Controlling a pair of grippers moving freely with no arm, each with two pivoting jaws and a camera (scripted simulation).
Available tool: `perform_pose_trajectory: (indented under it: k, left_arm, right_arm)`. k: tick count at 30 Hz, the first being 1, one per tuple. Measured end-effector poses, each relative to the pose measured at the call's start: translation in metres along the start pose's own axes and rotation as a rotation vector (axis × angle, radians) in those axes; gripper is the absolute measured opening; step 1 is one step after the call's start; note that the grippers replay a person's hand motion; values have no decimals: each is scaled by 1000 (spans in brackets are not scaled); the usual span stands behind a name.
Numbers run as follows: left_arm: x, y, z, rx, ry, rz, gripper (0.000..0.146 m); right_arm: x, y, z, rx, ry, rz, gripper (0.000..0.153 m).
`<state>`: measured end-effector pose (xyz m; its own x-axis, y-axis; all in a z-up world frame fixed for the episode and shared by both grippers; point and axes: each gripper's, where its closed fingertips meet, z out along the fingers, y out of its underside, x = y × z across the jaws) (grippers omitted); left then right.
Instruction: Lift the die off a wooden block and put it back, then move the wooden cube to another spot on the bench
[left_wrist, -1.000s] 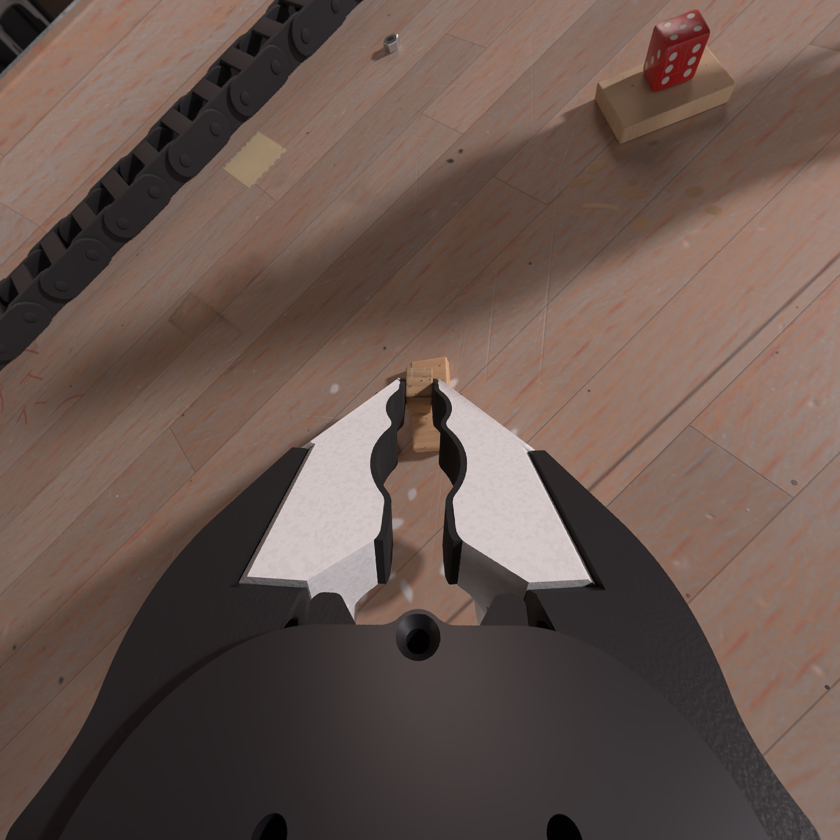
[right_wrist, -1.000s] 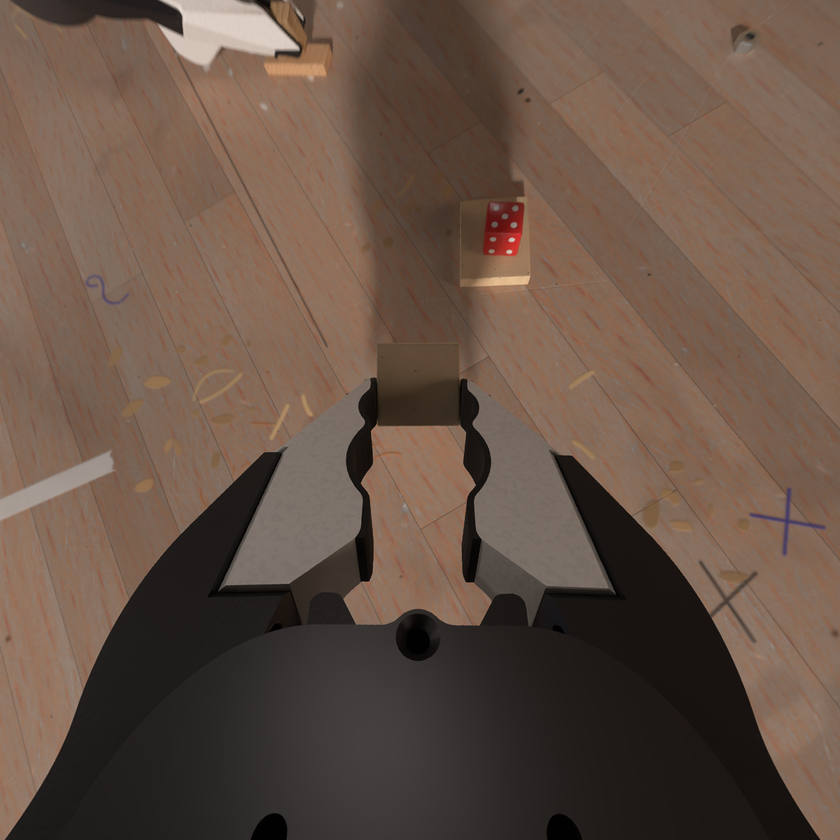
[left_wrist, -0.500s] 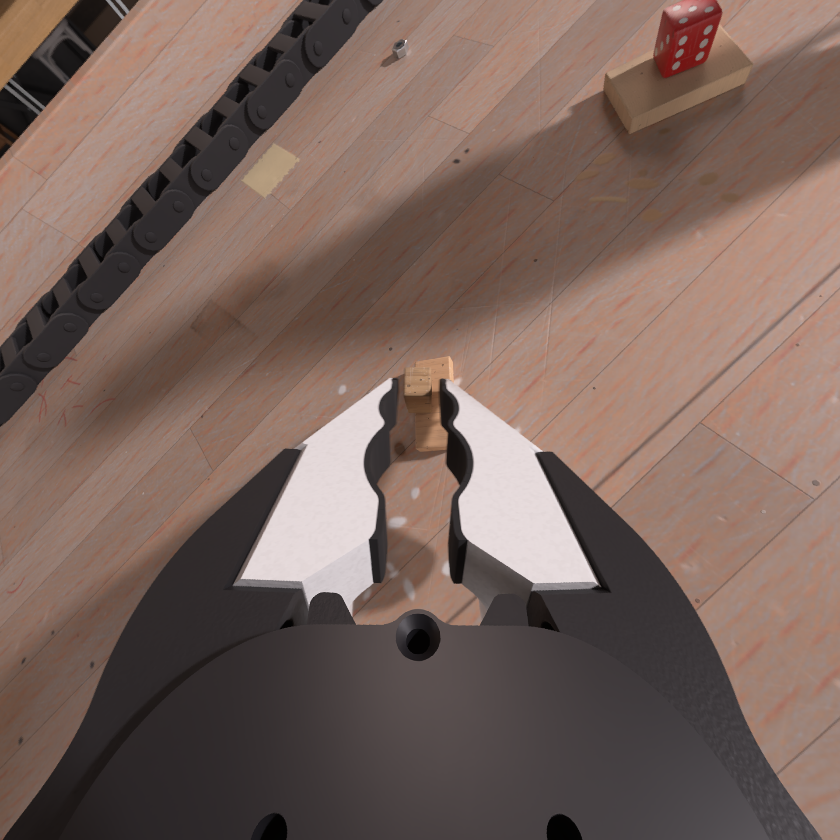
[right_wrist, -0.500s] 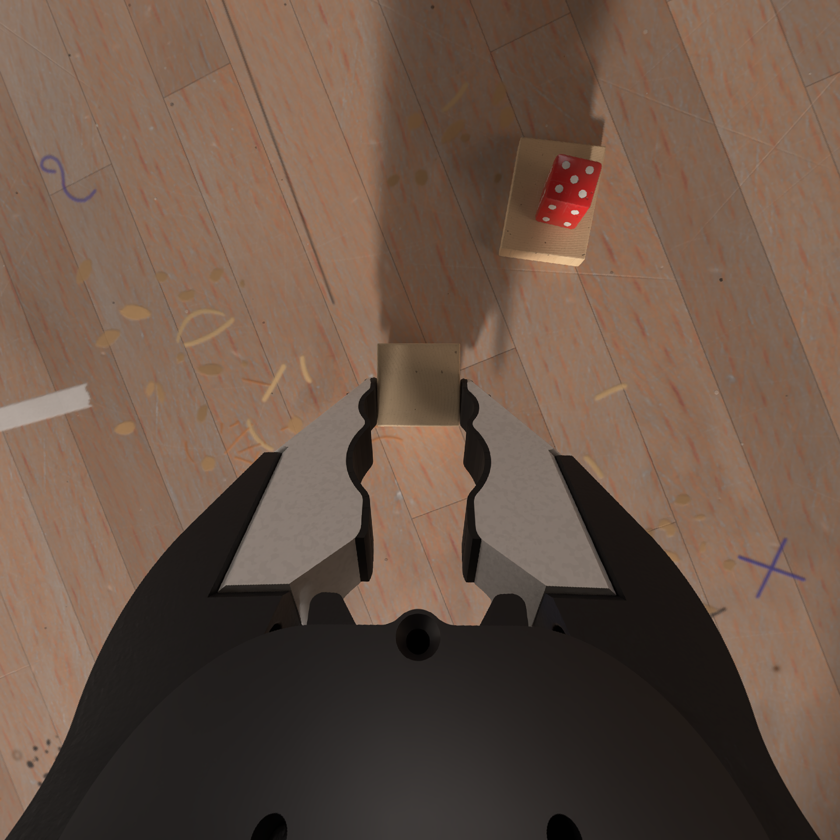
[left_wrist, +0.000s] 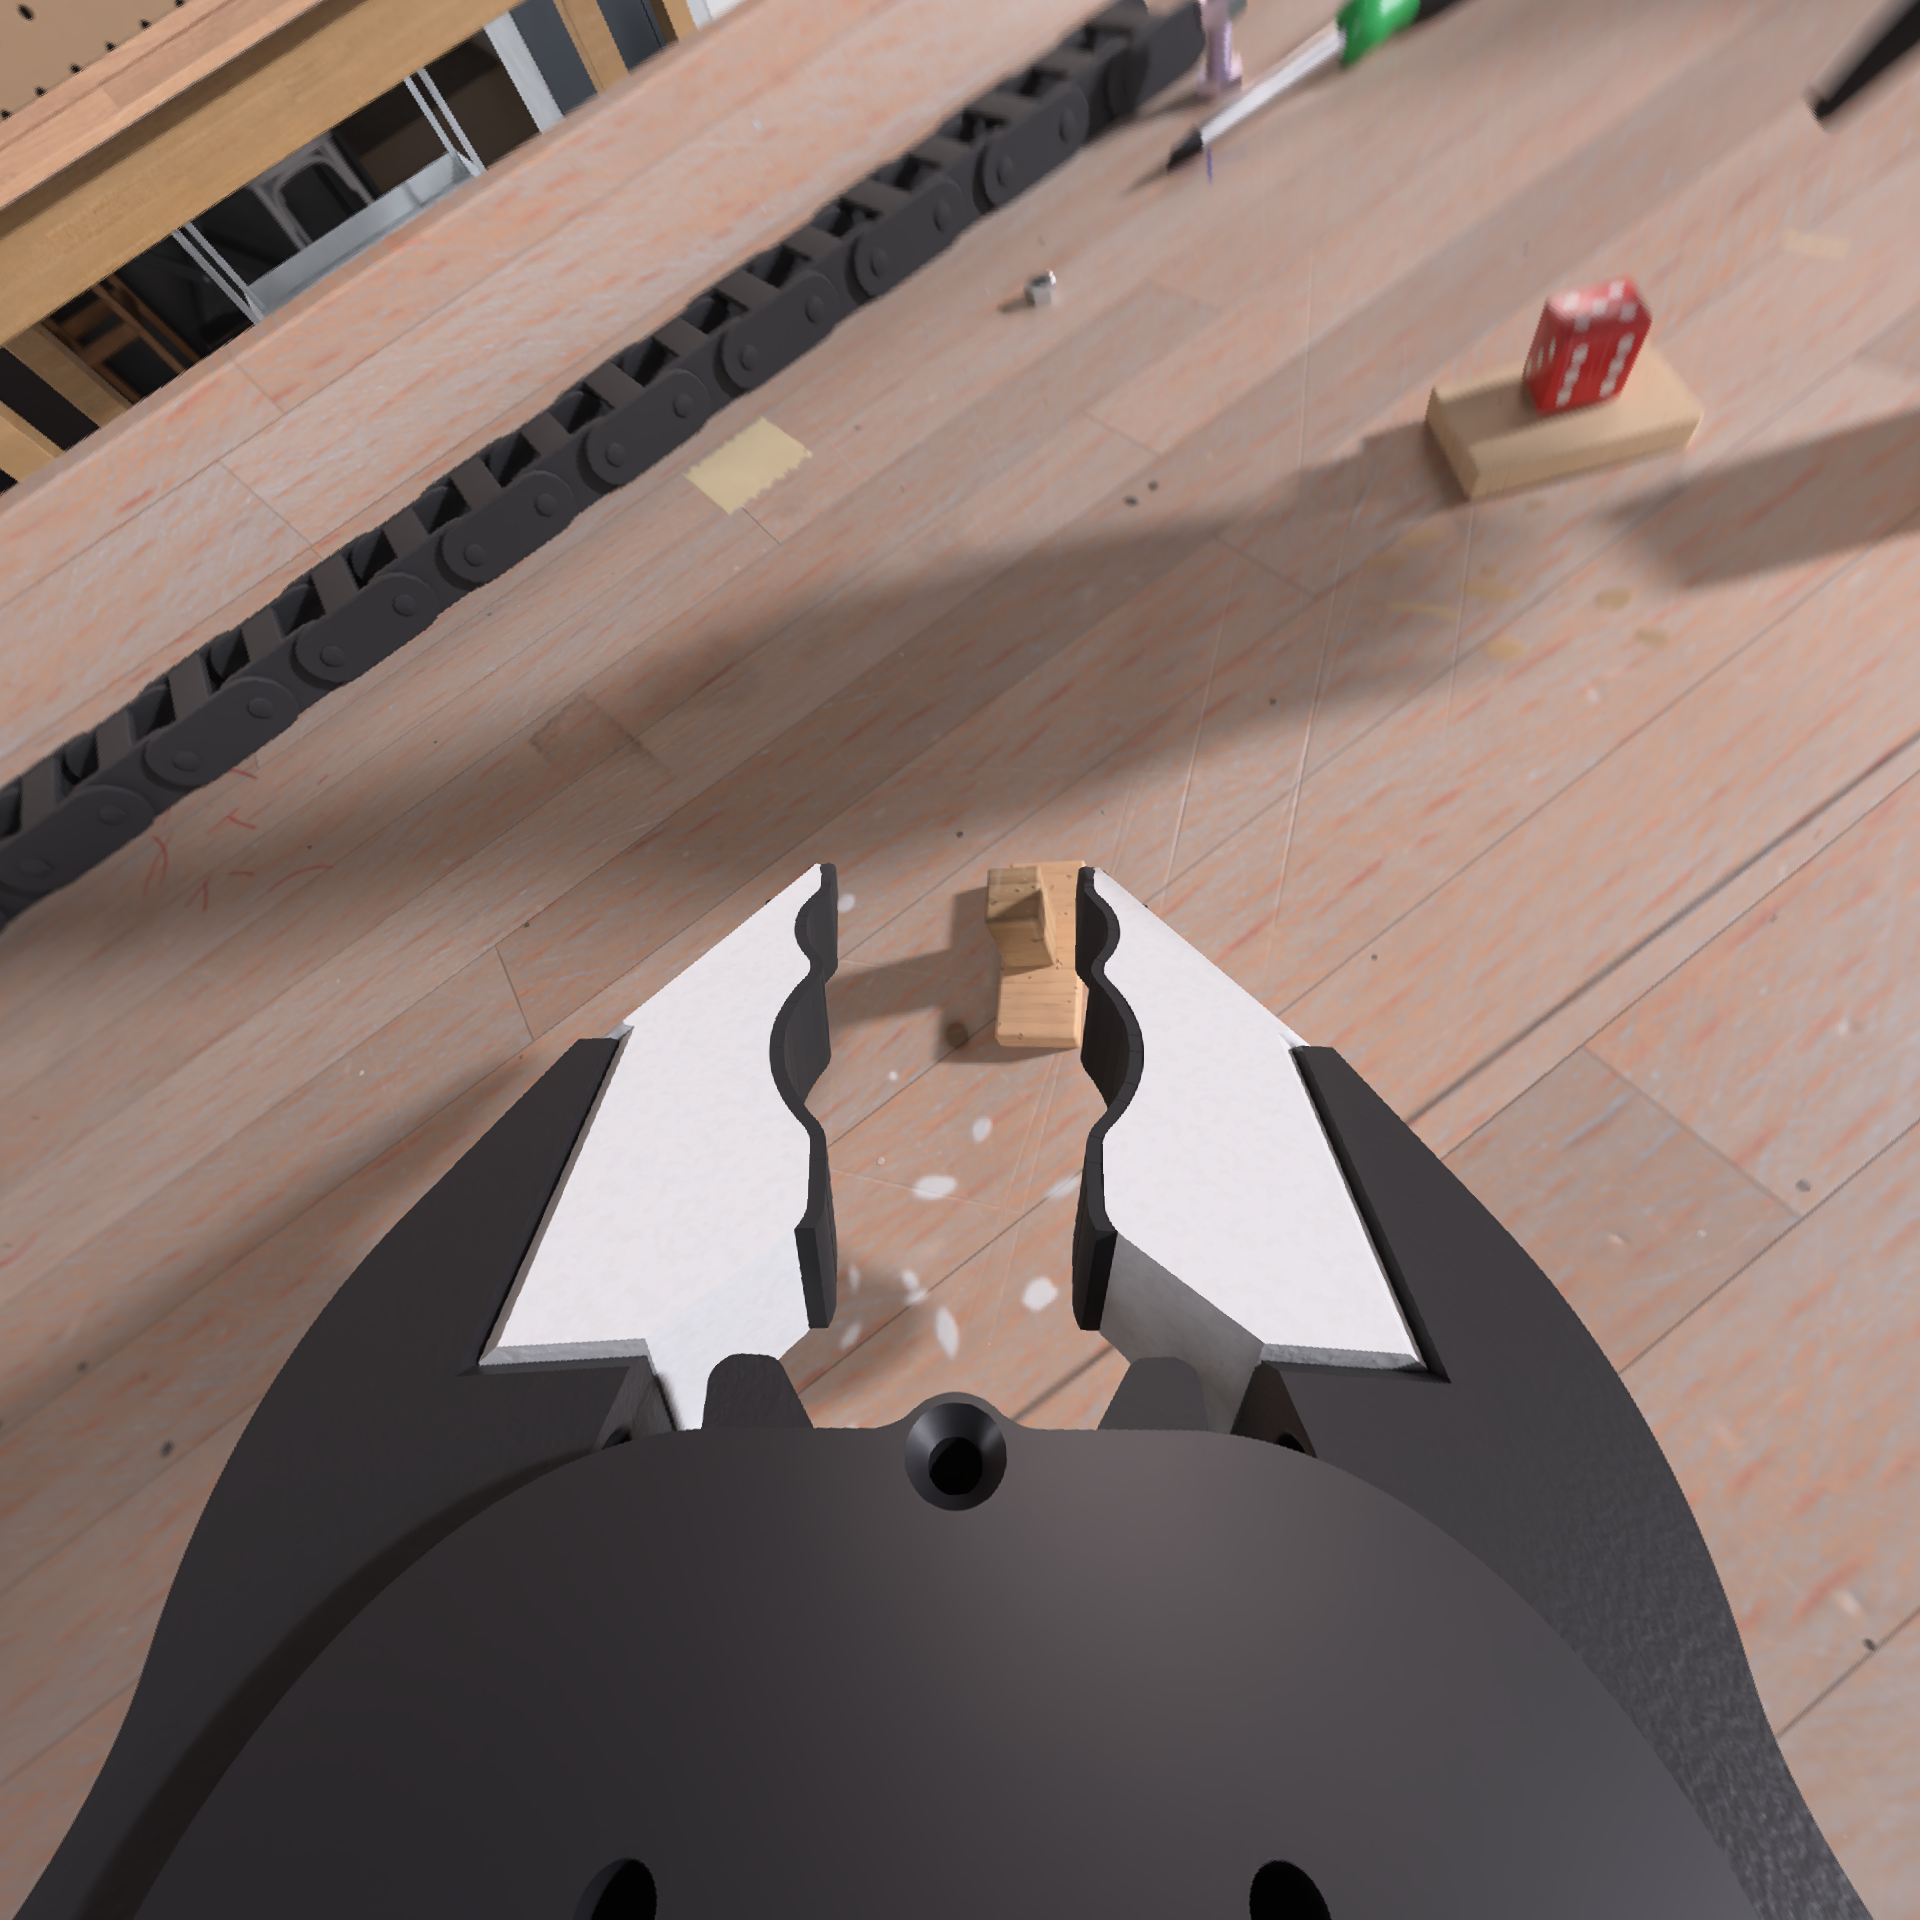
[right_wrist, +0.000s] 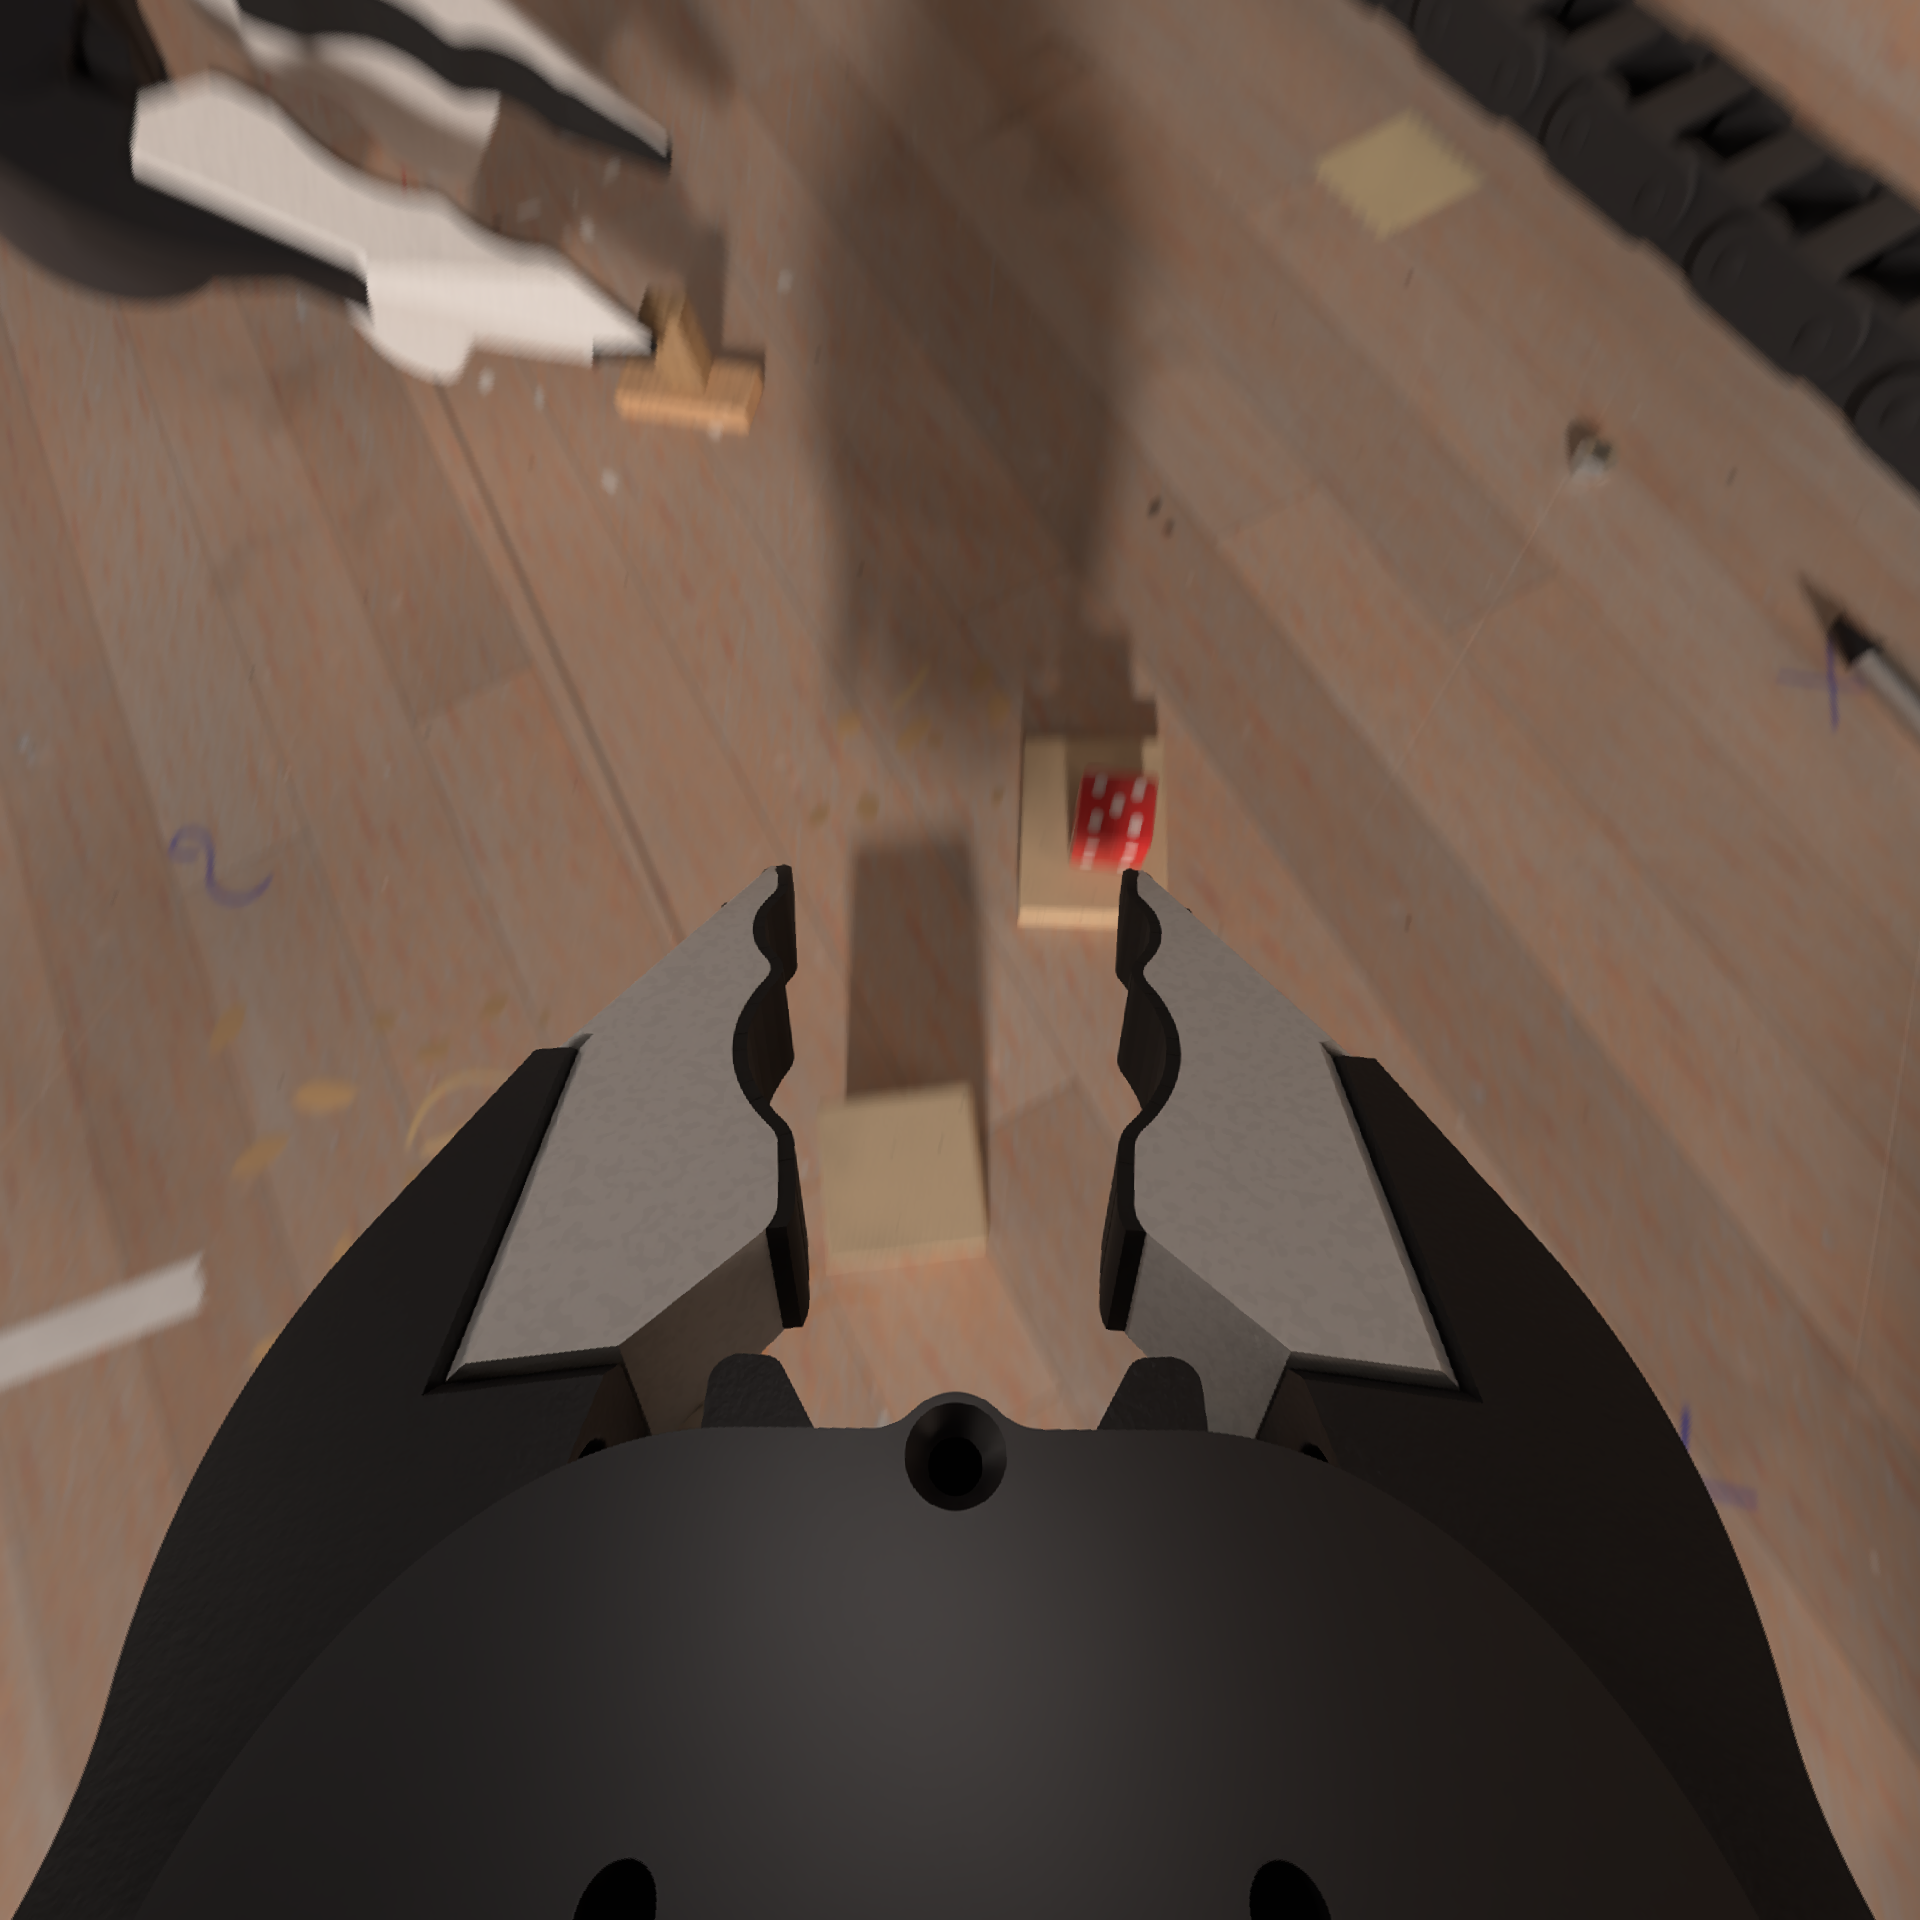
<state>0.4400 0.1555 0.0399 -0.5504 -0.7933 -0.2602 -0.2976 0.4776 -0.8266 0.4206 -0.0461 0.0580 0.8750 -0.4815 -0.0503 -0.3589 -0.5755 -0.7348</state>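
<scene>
A red die (left_wrist: 1584, 353) stands on a flat wooden block (left_wrist: 1496, 457) at the far right of the left wrist view. In the right wrist view the die (right_wrist: 1112, 821) and block (right_wrist: 1044, 831) lie just beyond my fingertips. My right gripper (right_wrist: 956, 883) is open and empty. The wooden cube (right_wrist: 899, 1174) sits on the bench between its fingers, touching neither. My left gripper (left_wrist: 956, 894) is open, with a small T-shaped wooden piece (left_wrist: 1034, 956) on the bench by its right fingertip.
A black cable chain (left_wrist: 623, 436) runs diagonally along the bench's far side, with a tape patch (left_wrist: 748, 462) and a nut (left_wrist: 1039, 291) near it. A green-handled screwdriver (left_wrist: 1299, 73) lies far off. The left gripper (right_wrist: 655, 249) shows at upper left in the right wrist view. A white strip (right_wrist: 104, 1320) lies left.
Both grippers have opened. The right one let go of the wooden cube, which now sits lower between its fingers. The left one let go of the small wooden piece and tilted up.
</scene>
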Motion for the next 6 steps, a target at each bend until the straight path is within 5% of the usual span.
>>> perform_pose_trajectory:
  k: [6]
  left_arm:
    - [11, 11, 9, -96, -8, 135, 43]
  right_arm:
    - [23, -42, 59, -77, -58, -33, 73]
